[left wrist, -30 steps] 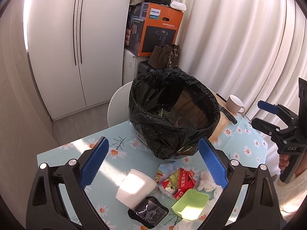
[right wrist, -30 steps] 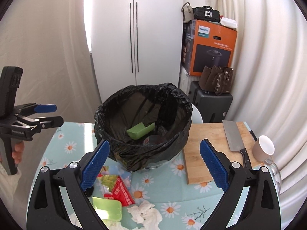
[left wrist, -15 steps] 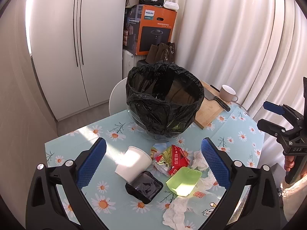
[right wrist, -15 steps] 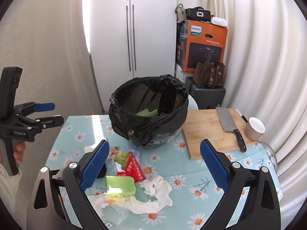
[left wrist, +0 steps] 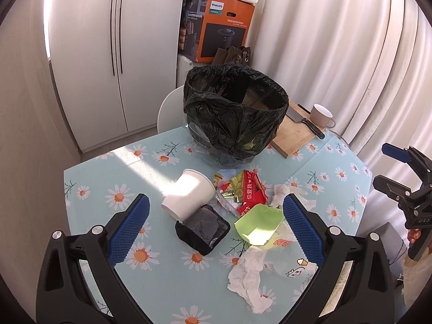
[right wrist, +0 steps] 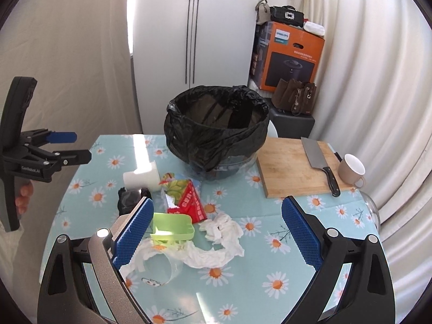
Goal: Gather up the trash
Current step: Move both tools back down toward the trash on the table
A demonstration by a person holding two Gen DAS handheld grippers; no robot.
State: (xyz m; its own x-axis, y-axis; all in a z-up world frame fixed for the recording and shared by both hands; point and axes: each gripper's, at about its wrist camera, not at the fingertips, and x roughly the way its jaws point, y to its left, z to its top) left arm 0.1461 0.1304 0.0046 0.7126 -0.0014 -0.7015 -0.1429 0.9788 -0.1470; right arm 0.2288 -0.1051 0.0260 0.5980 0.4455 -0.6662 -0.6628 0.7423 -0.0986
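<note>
Both grippers are hovering above the near edge of the desk (left wrist: 89, 178) with nothing between them: the left gripper (left wrist: 216, 228) is holding its jaws spread wide over the litter, and the right gripper (right wrist: 217, 230) is likewise keeping its jaws spread and empty. The trash is lying in a loose heap in the middle of the desk, just near of the bin (right wrist: 216, 124), which is sitting at the far side lined with a black bag; its contents are hiding in shadow and I cannot tell what is inside. A white paper cup (left wrist: 187, 193) is lying on its side, touching a black tray (left wrist: 202, 228) that is holding only a clear film. A green plastic box (right wrist: 172, 228) is sitting open and empty beside red snack wrappers (right wrist: 190, 202), crumpled tissue (right wrist: 213, 243) and a tipped clear cup (right wrist: 155, 268). To the right, a cutting board (right wrist: 289, 167) is carrying a cleaver (right wrist: 320, 162), with a mug (right wrist: 351, 172) standing beside it
</note>
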